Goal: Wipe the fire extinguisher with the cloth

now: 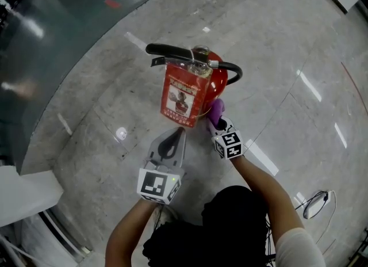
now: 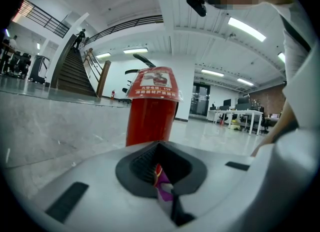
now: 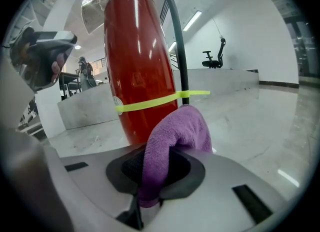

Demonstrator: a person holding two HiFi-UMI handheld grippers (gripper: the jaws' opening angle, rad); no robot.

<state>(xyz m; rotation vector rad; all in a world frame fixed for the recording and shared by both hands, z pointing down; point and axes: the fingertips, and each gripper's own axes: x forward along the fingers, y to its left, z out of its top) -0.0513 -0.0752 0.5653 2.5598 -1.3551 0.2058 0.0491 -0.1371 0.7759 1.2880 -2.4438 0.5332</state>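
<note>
No text you can read, only the red tag point(image 1: 183, 96) on your extinguisher point(image 1: 219, 79); white print and a picture there, too small to make out

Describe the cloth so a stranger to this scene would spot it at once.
On the grey polished floor stands a red fire extinguisher with a black hose. Close beside its body, the right gripper has its jaws shut on the cloth. It is the only purple, soft, fuzzy thing there, draped over the jaws next to hard red metal.
</note>
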